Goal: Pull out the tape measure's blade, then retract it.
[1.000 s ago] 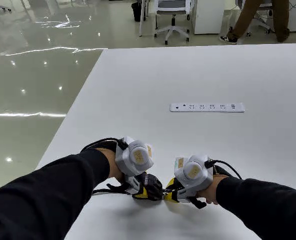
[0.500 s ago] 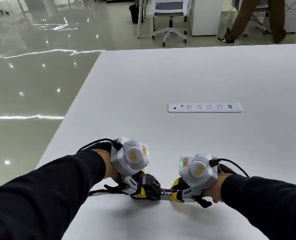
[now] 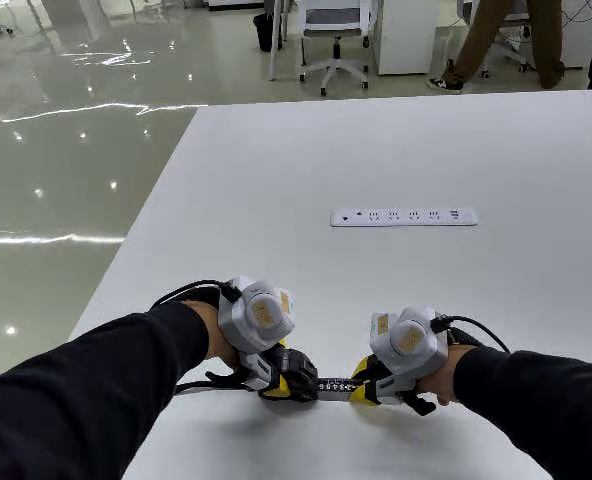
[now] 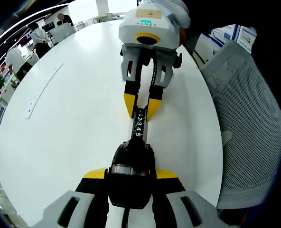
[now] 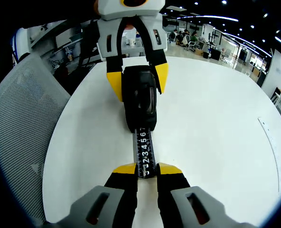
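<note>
At the lower centre of the head view, both forearms angle inward over the counter (image 3: 376,150), grippers facing each other. The left gripper (image 3: 288,378) has its fingers (image 4: 96,174) clamped on the tape measure (image 5: 139,97). The right gripper (image 5: 145,169) pinches the tip of the short exposed blade (image 4: 138,127).

Black tape measure (image 4: 131,173), lying flat, short numbered blade (image 5: 144,152) extended
</note>
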